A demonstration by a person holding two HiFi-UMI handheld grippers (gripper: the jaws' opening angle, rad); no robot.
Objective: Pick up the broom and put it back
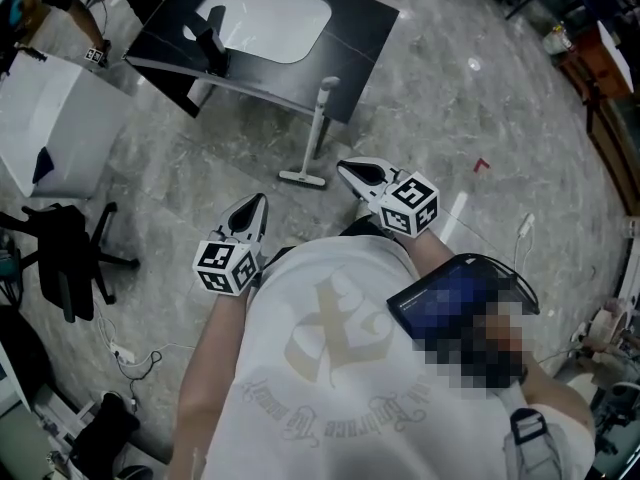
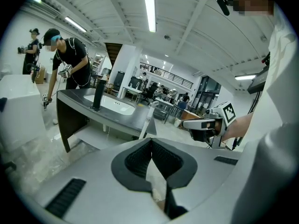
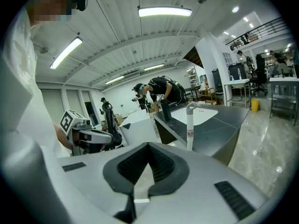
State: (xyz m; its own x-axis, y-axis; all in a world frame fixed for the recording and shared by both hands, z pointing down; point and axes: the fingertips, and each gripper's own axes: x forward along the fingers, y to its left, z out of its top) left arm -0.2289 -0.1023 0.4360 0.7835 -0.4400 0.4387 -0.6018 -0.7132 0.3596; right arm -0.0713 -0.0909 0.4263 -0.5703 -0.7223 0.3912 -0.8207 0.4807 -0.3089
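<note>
I'm looking down at a grey marble floor (image 1: 450, 98); a dark counter (image 1: 362, 28) is standing ahead, a black chair (image 1: 62, 253) is sitting left, and strip lights (image 2: 150, 8) are glowing overhead.

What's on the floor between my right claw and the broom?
Nothing. In the head view, only bare floor separates the shut right claw from the broom, which stands by the sink counter.

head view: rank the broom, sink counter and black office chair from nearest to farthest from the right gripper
1. broom: just ahead of the right gripper, upright at the counter's edge
2. sink counter: farther ahead, behind the broom
3. black office chair: far off to the left
</note>
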